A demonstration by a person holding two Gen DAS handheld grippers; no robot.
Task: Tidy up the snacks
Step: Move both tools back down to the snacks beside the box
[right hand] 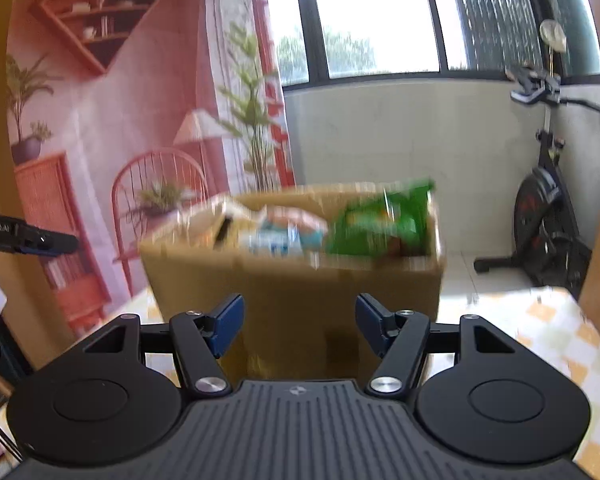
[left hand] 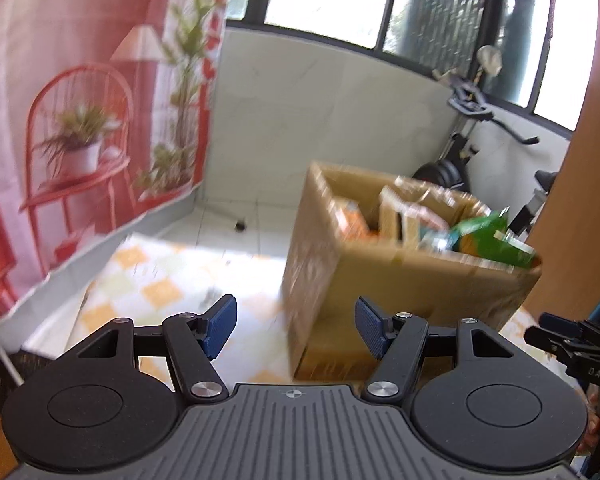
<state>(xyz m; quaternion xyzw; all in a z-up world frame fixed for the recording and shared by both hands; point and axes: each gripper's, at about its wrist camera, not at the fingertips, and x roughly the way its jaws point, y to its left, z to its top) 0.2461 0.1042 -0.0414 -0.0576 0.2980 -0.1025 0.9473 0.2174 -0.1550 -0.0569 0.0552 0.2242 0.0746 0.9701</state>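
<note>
An open cardboard box stands on a table with a yellow-checked cloth. It holds several snack packs, among them a green bag at its right end and an orange pack. My left gripper is open and empty, just in front of the box's left corner. In the right wrist view the box is straight ahead with the green bag on top. My right gripper is open and empty, close to the box's front wall. Both views are blurred.
A red printed backdrop hangs at the left. An exercise bike stands on the tiled floor at the right, below the windows. The right gripper's tip shows at the right edge of the left wrist view.
</note>
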